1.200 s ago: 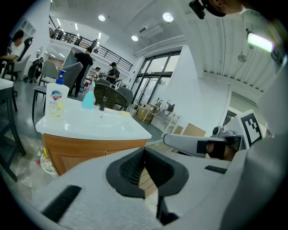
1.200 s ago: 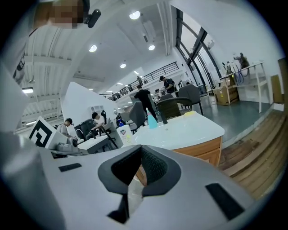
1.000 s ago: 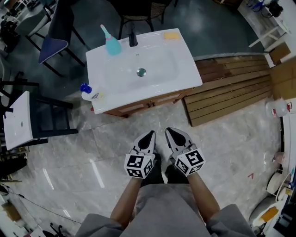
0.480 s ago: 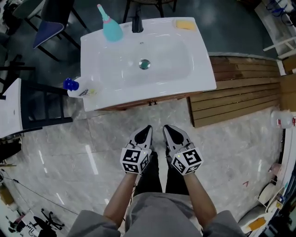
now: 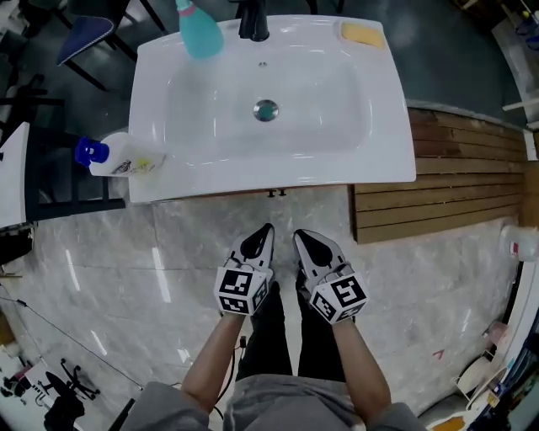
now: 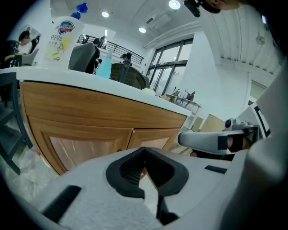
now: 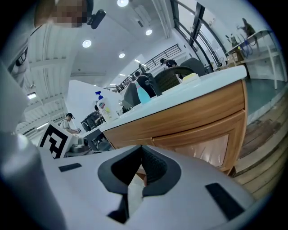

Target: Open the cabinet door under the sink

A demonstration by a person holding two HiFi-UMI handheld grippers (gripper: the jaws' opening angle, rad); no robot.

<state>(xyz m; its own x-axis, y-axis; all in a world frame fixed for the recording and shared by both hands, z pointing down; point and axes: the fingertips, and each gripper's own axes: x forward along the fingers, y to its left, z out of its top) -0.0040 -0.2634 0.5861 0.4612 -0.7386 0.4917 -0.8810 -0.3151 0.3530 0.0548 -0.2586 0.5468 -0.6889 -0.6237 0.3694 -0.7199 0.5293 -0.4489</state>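
Observation:
The white sink top (image 5: 370, 160) hides the cabinet in the head view; only the door handles (image 5: 275, 193) peek out under its front edge. The two wooden cabinet doors (image 6: 85, 143) are closed, seen from low in the left gripper view and also as doors (image 7: 207, 143) in the right gripper view. My left gripper (image 5: 262, 235) and right gripper (image 5: 301, 240) hover side by side over the floor in front of the cabinet, apart from it. Left gripper (image 6: 144, 149) and right gripper (image 7: 141, 149) both have jaws shut, with nothing between them.
On the sink stand a teal bottle (image 5: 199, 34), a black faucet (image 5: 253, 21), a yellow sponge (image 5: 362, 34) and a lying white bottle with blue cap (image 5: 122, 156). A wooden slat platform (image 5: 455, 185) lies to the right. Dark chairs (image 5: 59, 181) stand left.
The sink has grown larger and slid upward in the head view, its top now covering the cabinet front. Both grippers stayed shut, side by side, and sank lower.

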